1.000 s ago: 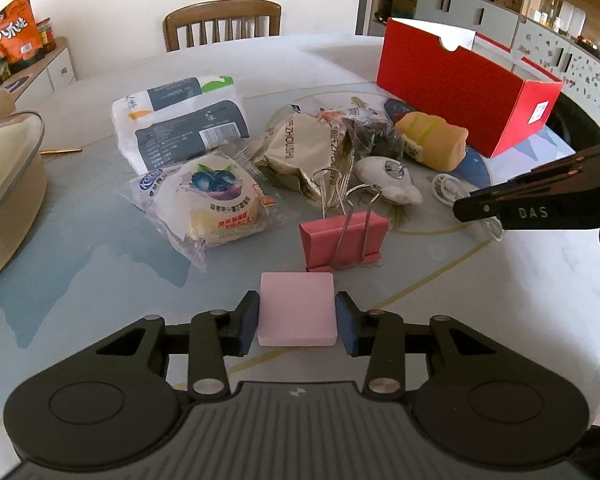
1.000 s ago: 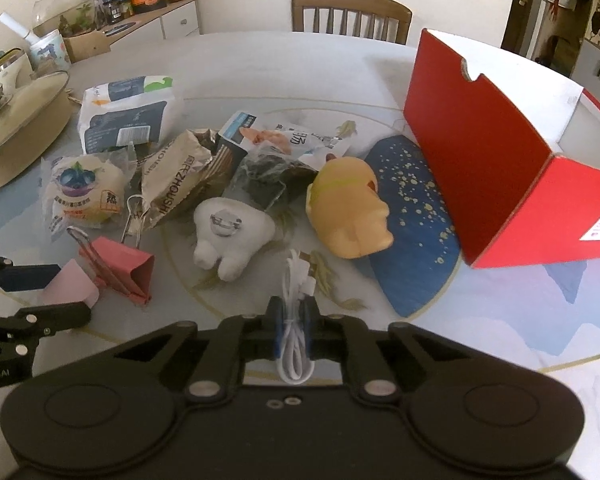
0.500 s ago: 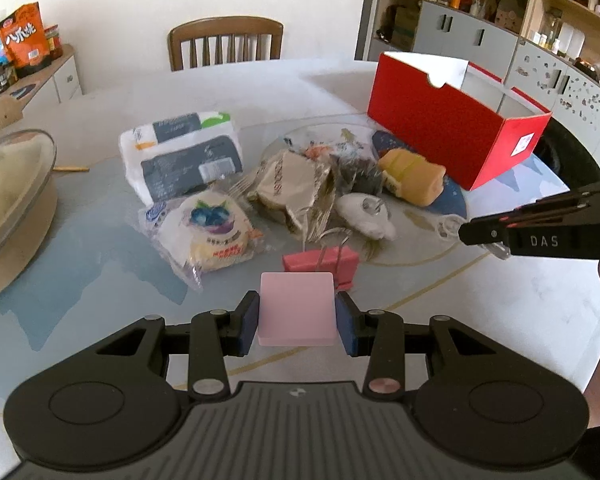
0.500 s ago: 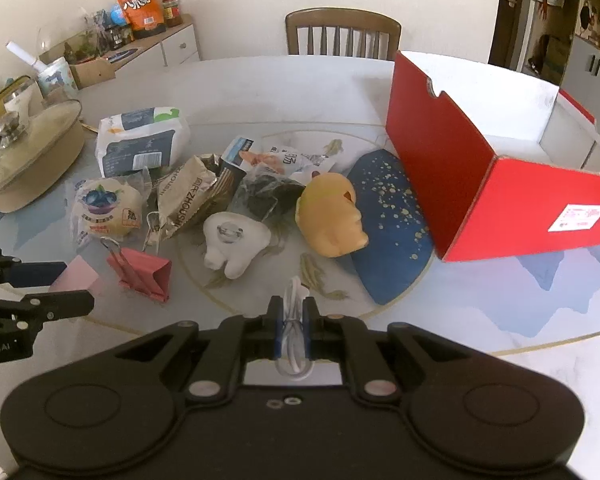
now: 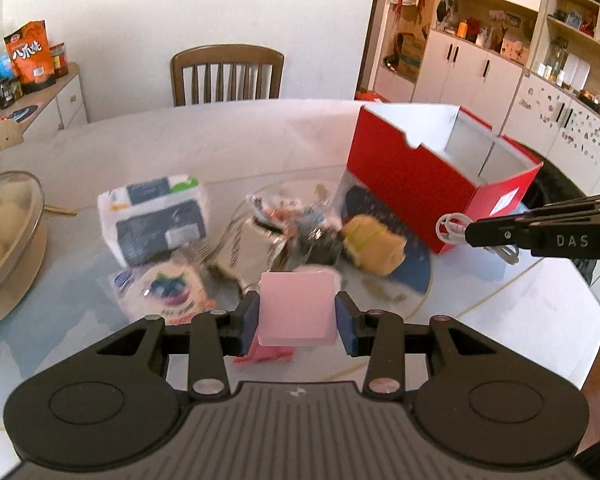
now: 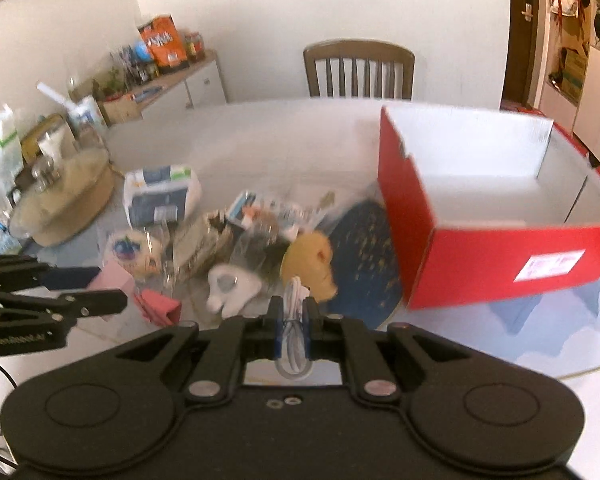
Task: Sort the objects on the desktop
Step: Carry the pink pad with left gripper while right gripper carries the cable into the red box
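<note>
Left gripper [image 5: 297,314] is held level above the table [image 5: 228,148], its two blue-padded fingers closed flat against the side edges of a pink sticky-note pad [image 5: 296,308], a square, matte block carried clear of the surface. Right gripper [image 6: 291,328] is held at a similar height, its jaws pinched nearly together on a coiled white cable [image 6: 294,322], whose glossy loops protrude above and below the pads. In the left wrist view, the right gripper enters at 3 o'clock as a slim black bar with the cable loop at its tip, in front of the red box [image 5: 432,196]. The box is rigid cardboard, red outside and white inside, open at the top, and stands at 2 o'clock on the table. A heap of objects lies at 12 o'clock of both grippers: a soft-pack tissue bundle [image 5: 156,218] in crinkled plastic, a clear-wrapped bun [image 5: 168,292] with blueberry print, foil snack packets [image 5: 252,246], a rounded yellow plush toy [image 5: 374,246], a white plush toy [image 6: 232,288] and a pink binder clip [image 6: 160,308]. A dark blue speckled mat [image 6: 364,256] lies beside the box. A wooden slat-back chair [image 5: 226,74] stands beyond the table, which is smooth and glossy.
</note>
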A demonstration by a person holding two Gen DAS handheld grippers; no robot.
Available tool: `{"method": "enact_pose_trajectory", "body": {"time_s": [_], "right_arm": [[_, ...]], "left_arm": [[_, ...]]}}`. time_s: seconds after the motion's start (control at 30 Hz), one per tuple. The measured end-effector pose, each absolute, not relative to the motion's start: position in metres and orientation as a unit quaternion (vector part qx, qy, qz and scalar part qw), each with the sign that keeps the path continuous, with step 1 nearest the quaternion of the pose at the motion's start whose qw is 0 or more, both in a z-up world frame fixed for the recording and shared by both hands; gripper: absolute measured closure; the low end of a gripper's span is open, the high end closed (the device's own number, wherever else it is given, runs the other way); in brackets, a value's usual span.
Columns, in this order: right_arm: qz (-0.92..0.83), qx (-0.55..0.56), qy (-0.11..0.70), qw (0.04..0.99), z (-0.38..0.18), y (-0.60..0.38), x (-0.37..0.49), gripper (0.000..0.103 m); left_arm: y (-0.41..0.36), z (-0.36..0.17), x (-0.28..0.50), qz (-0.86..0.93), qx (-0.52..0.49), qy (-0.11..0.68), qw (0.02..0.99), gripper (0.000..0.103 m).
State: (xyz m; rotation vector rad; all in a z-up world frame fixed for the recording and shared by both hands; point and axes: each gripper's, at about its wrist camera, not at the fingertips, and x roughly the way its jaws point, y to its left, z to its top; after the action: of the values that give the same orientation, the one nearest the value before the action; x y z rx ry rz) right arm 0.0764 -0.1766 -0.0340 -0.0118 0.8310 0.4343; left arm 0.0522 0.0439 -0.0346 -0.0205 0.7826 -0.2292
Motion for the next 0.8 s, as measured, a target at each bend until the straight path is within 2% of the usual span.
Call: {"method": "enact_pose_trajectory", "body": {"time_s": [0.43, 0.8], "right_arm": [[0.243, 0.006, 0.355, 0.902, 0.017, -0.227, 0.117, 0.094], [0.238, 0.009, 0.335, 0.911, 0.030, -0.266, 0.162, 0.094]], "left_arm": [[-0.005, -0.001, 0.090, -0.121, -0.016, 0.369, 0.921, 0.063], [-0.052, 0.011, 0.132, -0.124, 0.002, 0.370, 0.921, 0.063]]}}
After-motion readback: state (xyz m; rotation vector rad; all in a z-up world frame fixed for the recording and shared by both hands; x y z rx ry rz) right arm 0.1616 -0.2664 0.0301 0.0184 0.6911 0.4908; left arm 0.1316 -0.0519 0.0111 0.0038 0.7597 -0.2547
